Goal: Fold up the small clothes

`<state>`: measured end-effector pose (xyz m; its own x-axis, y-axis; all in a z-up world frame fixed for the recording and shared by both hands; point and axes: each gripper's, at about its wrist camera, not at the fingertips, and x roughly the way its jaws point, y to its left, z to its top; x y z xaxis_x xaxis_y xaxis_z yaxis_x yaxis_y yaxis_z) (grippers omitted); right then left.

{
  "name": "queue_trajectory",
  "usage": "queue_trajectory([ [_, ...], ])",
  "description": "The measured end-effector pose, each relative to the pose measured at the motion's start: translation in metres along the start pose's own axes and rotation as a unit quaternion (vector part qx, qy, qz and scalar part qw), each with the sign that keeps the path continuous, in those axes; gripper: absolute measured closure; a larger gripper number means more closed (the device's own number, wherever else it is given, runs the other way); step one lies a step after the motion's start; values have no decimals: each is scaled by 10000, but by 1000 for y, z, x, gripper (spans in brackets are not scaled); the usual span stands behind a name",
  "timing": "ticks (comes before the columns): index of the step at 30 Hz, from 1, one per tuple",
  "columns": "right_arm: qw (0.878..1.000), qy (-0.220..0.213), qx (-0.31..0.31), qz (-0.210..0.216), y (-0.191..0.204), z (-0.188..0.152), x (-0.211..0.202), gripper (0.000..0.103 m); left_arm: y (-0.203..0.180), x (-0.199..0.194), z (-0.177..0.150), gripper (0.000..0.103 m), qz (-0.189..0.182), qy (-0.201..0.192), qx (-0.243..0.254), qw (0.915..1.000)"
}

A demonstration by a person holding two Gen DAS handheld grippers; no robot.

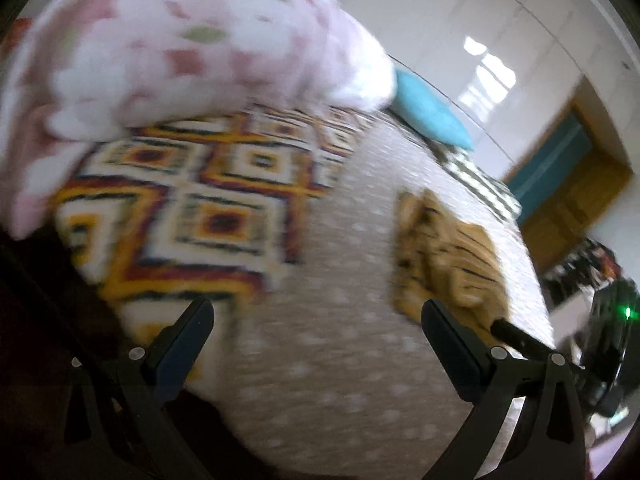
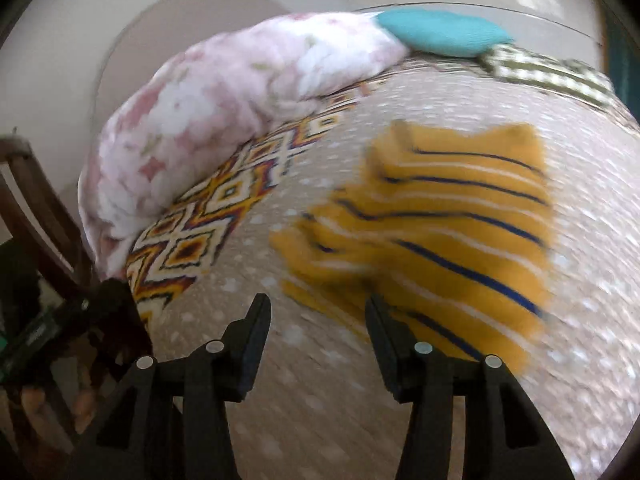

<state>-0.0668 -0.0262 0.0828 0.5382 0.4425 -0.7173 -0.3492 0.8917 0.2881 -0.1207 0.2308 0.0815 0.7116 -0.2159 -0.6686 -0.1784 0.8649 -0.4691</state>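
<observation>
Shirt (image 2: 440,232), small and yellow with thin blue and white stripes, lying crumpled on the pale dotted bed cover (image 2: 320,400). Sitting at about two o'clock from the middle of the right wrist view, all blurry. Showing up at about three o'clock in the left wrist view too, looking brownish there.

Right gripper (image 2: 316,312) hanging over the bed cover with its tongs standing wide, holding nothing. Right-side finger reaching up to the near edge of the shirt, but too blurry to tell about touching.

Left gripper (image 1: 318,316) also standing wide, wider still, gripping nothing, only dotted cover showing between the tongs. Shirt lying up by the right-side finger, at about one o'clock from it.

Lying farther out, at about ten o'clock: a bright blanket (image 1: 192,208) with orange, red and white diamond shapes. Piled behind that, at eleven o'clock, a puffy pink and white flowery quilt (image 2: 224,112). Sitting at one o'clock, by the far edge of the bed, a blue pillow (image 2: 440,34).
</observation>
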Motion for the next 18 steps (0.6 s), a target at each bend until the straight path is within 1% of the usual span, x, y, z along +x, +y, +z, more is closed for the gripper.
queue_trajectory([
  [2, 9994, -178, 237, -190, -24, -9, -27, 49, -23, 18, 7, 0, -242, 173, 233, 9993],
  [6, 9952, -348, 699, -599, -69, -21, -52, 49, -70, 66, 21, 0, -499, 590, 722, 9944],
  [8, 9918, -385, 1023, -664, -91, -28, -58, 49, -96, 95, 33, 0, -513, 746, 973, 9911],
  [11, 9887, -419, 1281, -651, -108, -34, -63, 49, -129, 138, 50, 2, -567, 930, 1297, 9855],
  [12, 9880, -440, 1322, -667, -112, -35, -63, 49, -137, 151, 54, 11, -614, 1031, 1376, 9832],
  [13, 9876, -445, 1339, -685, -114, -35, -62, 49, -146, 166, 57, 43, -742, 1233, 1476, 9785],
  [14, 9873, -446, 1352, -699, -116, -33, -61, 49, -152, 182, 57, 67, -850, 1515, 1553, 9725],
  [15, 9873, -450, 1356, -702, -118, -32, -62, 48, -155, 196, 59, 84, -725, 1767, 1601, 9684],
  [16, 9873, -453, 1347, -711, -119, -30, -61, 48, -155, 201, 63, 85, -680, 1774, 1578, 9690],
  [18, 9876, -484, 1298, -742, -123, -22, -57, 48, -148, 203, 73, 85, -655, 1642, 1467, 9733],
])
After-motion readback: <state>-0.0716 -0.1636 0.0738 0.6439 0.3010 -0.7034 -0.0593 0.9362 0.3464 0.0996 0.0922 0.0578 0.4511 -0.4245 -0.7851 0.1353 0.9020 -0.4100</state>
